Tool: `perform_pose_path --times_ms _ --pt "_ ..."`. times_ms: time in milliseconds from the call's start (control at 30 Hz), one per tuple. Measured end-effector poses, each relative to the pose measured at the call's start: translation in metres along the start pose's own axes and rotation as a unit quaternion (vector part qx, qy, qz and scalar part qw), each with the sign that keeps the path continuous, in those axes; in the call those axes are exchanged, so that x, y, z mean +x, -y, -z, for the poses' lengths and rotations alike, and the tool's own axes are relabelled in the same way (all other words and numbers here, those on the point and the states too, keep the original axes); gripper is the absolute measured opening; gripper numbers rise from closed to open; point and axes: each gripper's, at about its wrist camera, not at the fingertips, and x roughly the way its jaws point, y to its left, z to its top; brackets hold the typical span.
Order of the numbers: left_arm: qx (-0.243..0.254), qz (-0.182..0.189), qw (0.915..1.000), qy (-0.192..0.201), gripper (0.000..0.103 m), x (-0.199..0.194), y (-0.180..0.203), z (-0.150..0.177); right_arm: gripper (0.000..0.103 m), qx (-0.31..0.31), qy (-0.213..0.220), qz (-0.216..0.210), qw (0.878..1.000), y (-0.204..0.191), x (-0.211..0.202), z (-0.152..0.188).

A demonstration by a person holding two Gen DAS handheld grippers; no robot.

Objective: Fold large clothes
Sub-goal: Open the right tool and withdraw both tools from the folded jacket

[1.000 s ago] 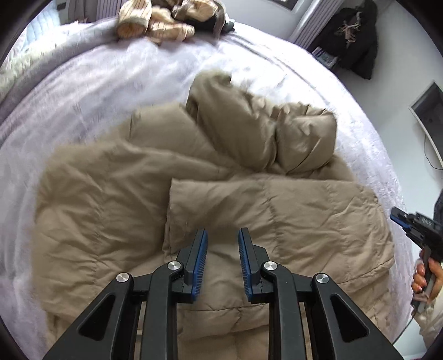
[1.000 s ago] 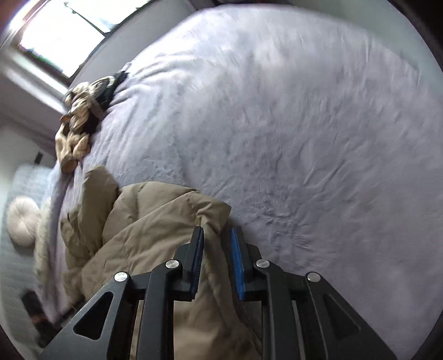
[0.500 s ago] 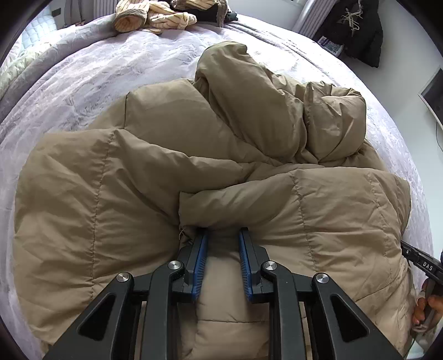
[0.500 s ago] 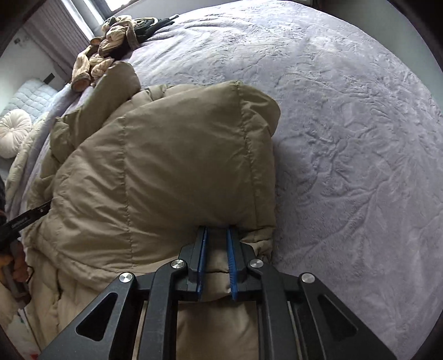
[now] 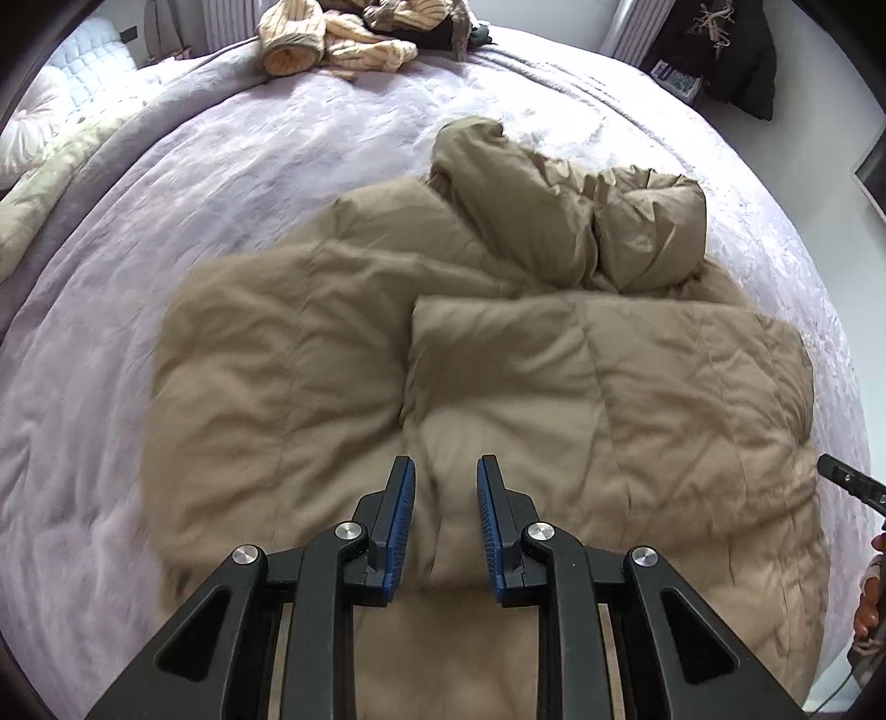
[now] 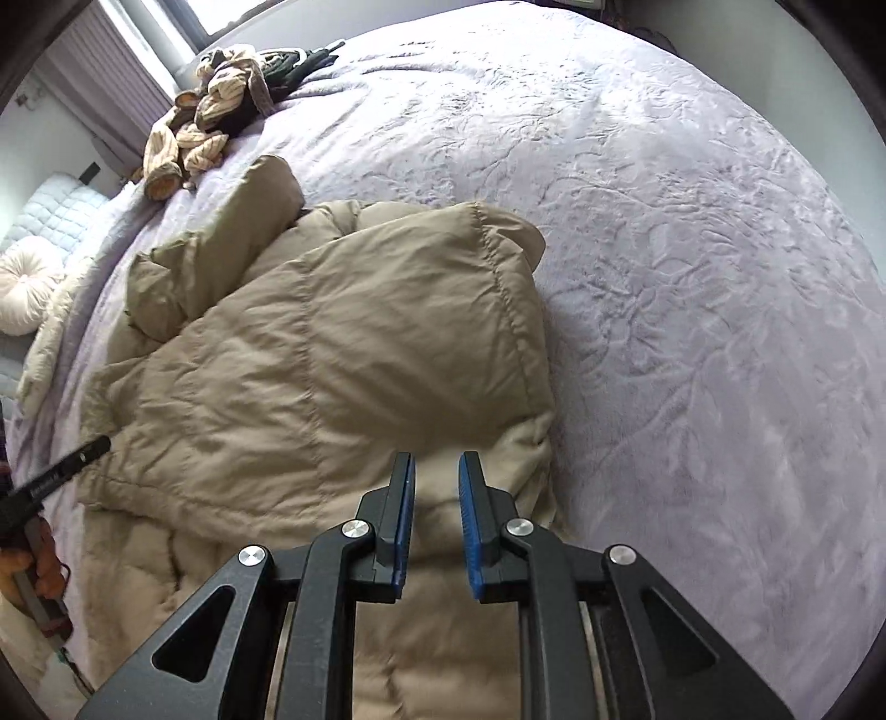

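A large tan puffer jacket (image 5: 498, 354) lies on the lavender bed cover (image 5: 166, 232), its lower part folded up over the body and its hood bunched at the far end. My left gripper (image 5: 446, 471) is open and empty, just above the jacket near the folded edge. In the right wrist view the jacket (image 6: 343, 354) shows its folded panel, and my right gripper (image 6: 434, 465) is open and empty above its near right corner. The tip of each gripper shows at the edge of the other's view.
A heap of cream striped and dark clothes (image 5: 354, 39) lies at the bed's far end, also in the right wrist view (image 6: 221, 111). A white round cushion (image 6: 27, 288) and quilted bedding sit at the left. A dark coat (image 5: 720, 50) hangs at the far right.
Both grippers were shut on the jacket's edge half a second ago. Now both have opened, let it go and drawn back above it. The folded panel lies where it was laid.
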Motion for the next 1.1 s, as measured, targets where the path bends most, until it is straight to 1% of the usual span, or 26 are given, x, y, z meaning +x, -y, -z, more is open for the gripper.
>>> perform_pose_path --times_ms 67,133,167,200,233,267,300,400,500,567,600,633,667,700,767,833,867,967,1100 --pt "-0.001 -0.002 1.0000 -0.006 0.025 -0.012 -0.007 0.014 0.050 0.011 -0.002 -0.002 1.000 -0.001 -0.010 0.009" --pt "-0.002 -0.003 0.9999 -0.011 0.025 -0.019 -0.010 0.023 0.052 0.019 -0.002 -0.007 1.000 -0.004 -0.018 0.016" --pt "-0.002 -0.002 0.9999 -0.015 0.034 -0.023 -0.011 0.028 0.052 0.020 -0.004 -0.008 1.000 -0.007 -0.022 0.021" --pt "-0.002 -0.003 0.9998 -0.018 0.068 -0.026 -0.011 0.032 0.052 0.021 -0.007 -0.009 1.000 -0.010 -0.026 0.025" --pt "-0.003 -0.006 0.9999 -0.015 0.083 -0.029 -0.011 0.035 0.052 0.023 -0.009 -0.011 1.000 -0.012 -0.028 0.030" --pt "-0.004 -0.010 0.9999 -0.003 0.090 -0.037 -0.011 0.039 0.052 0.024 -0.012 -0.013 1.000 -0.015 -0.031 0.033" --pt "-0.001 -0.007 1.0000 0.001 0.090 -0.042 -0.010 0.041 0.052 0.024 -0.014 -0.013 1.000 -0.017 -0.033 0.036" --pt "0.000 -0.006 0.9999 -0.011 0.090 -0.049 -0.008 0.049 0.052 0.026 -0.020 -0.013 0.999 -0.024 -0.039 0.043" --pt "0.000 -0.007 0.9999 -0.014 0.092 -0.059 -0.006 0.053 0.054 0.027 -0.022 -0.012 0.999 -0.029 -0.046 0.049" --pt "0.001 -0.012 0.9998 -0.013 0.092 -0.067 -0.004 0.058 0.061 0.026 -0.021 -0.013 0.999 -0.034 -0.053 0.053" --pt "0.003 -0.017 0.9998 -0.013 0.097 -0.072 -0.004 0.060 0.064 0.026 -0.020 -0.014 0.999 -0.037 -0.056 0.054" --pt "0.003 -0.020 0.9997 -0.014 0.103 -0.074 -0.004 0.061 0.071 0.025 -0.018 -0.017 0.999 -0.040 -0.061 0.055" --pt "0.003 -0.027 0.9995 -0.013 0.103 -0.078 -0.004 0.063 0.079 0.024 -0.016 -0.020 0.999 -0.043 -0.065 0.056" --pt "0.004 -0.029 0.9994 -0.016 0.103 -0.082 -0.004 0.065 0.082 0.024 -0.012 -0.021 0.999 -0.045 -0.069 0.056" --pt "0.006 -0.028 0.9994 -0.020 0.103 -0.087 -0.004 0.068 0.084 0.026 -0.004 -0.022 0.999 -0.049 -0.077 0.057" --pt "0.008 -0.032 0.9992 -0.023 0.103 -0.092 -0.004 0.072 0.094 0.028 -0.001 -0.027 0.999 -0.053 -0.083 0.058" --pt "0.009 -0.032 0.9991 -0.024 0.103 -0.094 -0.004 0.073 0.102 0.029 0.000 -0.028 0.999 -0.055 -0.086 0.059" --pt "0.010 -0.037 0.9988 -0.029 0.103 -0.100 -0.005 0.080 0.103 0.031 -0.005 -0.035 0.999 -0.059 -0.091 0.062" --pt "0.017 -0.070 0.9968 -0.034 0.103 -0.102 -0.007 0.090 0.103 0.044 -0.031 -0.054 0.997 -0.063 -0.090 0.070"
